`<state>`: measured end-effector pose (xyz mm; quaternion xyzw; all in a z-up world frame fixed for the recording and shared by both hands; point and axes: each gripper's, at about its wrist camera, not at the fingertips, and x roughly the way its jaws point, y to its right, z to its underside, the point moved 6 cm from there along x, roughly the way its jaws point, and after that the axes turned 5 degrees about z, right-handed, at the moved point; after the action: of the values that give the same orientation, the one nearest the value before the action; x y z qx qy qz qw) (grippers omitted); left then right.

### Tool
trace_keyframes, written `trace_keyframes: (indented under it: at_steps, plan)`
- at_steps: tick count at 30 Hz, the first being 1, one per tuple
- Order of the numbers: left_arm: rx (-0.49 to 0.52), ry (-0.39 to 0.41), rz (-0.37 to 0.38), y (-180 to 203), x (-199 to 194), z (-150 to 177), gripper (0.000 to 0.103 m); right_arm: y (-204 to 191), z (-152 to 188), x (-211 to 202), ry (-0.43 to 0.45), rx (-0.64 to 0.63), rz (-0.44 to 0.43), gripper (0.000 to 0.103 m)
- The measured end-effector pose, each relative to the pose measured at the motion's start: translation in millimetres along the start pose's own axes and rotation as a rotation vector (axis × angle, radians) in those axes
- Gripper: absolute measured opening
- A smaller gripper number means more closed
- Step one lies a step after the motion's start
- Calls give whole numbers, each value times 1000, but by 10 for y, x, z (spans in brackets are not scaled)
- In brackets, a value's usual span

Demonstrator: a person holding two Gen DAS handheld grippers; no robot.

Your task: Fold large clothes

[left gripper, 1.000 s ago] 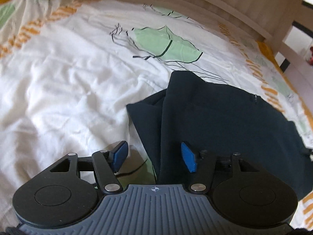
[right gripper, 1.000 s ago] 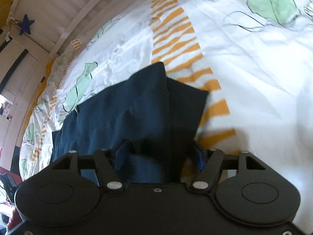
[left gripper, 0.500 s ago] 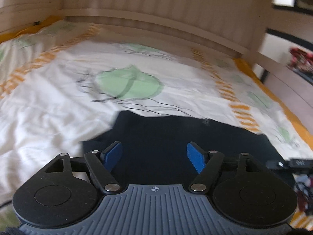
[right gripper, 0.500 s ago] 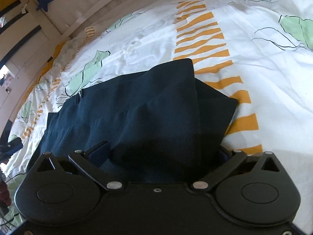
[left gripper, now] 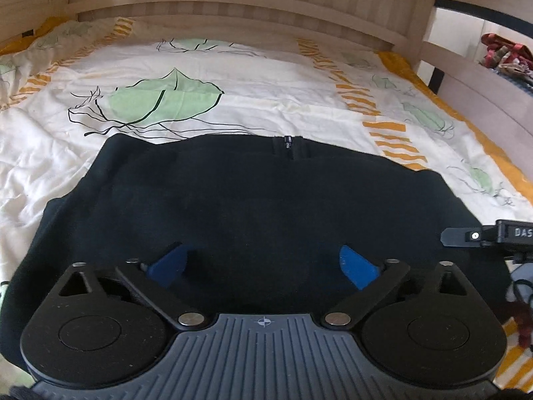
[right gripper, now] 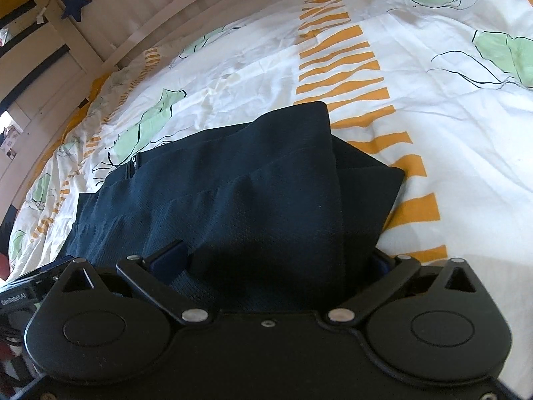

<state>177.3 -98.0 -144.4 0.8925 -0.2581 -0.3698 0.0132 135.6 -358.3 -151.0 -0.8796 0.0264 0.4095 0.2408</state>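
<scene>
A dark navy garment (left gripper: 266, 200) lies folded on the bed, its short zipper (left gripper: 287, 145) at the far edge. My left gripper (left gripper: 263, 263) hovers over the garment's near middle. Its jaws are opening wide, and its blue pads (left gripper: 358, 266) grip nothing. In the right wrist view the garment (right gripper: 266, 183) shows a folded flap on top. My right gripper (right gripper: 276, 261) stands wide at the garment's right end with bunched cloth lying loose between its fingers. Its right pad is hidden by the cloth. Part of the right gripper (left gripper: 493, 235) shows at the left view's right edge.
The bedsheet (left gripper: 266, 83) is white with green leaves and orange stripes. A slatted wooden headboard (left gripper: 250, 3) runs along the far side, and a wooden side rail (left gripper: 483, 86) stands at the right. A blue star (right gripper: 76, 3) hangs on the bed frame.
The left gripper has swung from the garment's left edge to face its middle, and its jaws have spread wider. The right jaws have widened around the fold and barely shifted.
</scene>
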Motion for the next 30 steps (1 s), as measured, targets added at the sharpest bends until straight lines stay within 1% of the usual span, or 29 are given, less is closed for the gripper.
trace_keyframes:
  at_steps: [3,5,9,11,13,15,18,21,23,24,25,26,27,28,29,30]
  plan:
    - [-7,-1,-20,6,53,54,103,-6,2,-4,-1,-3,4,103]
    - [-1,19,-36,21,58,92,103,-9,-3,-4,-2,-4,6,103]
    - [21,98,-80,89,27,175,103,-18,-5,4,-3,-13,13,103]
    - [24,143,-93,113,10,223,103,-27,-3,9,-2,-20,18,103]
    - [41,171,-103,126,1,249,103,-31,0,13,-1,-27,22,103]
    - [42,177,-99,123,-6,243,103,-31,0,17,0,-31,24,103]
    - [48,158,-90,118,-8,211,103,-30,-2,21,1,-35,25,103]
    - [43,140,-76,111,-41,189,99,-31,-3,23,2,-37,26,103]
    - [37,139,-63,129,-103,193,79,-33,-4,24,3,-36,24,103]
    - [42,140,-59,150,-147,194,75,-32,-6,25,3,-35,24,103]
    - [50,144,-53,177,-186,201,65,-33,-6,28,3,-36,24,103]
    - [59,149,-39,207,-231,206,52,-33,-7,30,3,-36,24,103]
    - [64,153,-18,236,-264,214,46,-33,-7,29,3,-36,24,103]
    - [65,154,5,262,-289,226,34,-33,-6,27,3,-36,24,103]
    - [61,155,23,283,-307,242,26,-33,-6,27,3,-36,24,103]
    - [59,157,30,290,-309,253,25,-33,-7,28,3,-36,23,103]
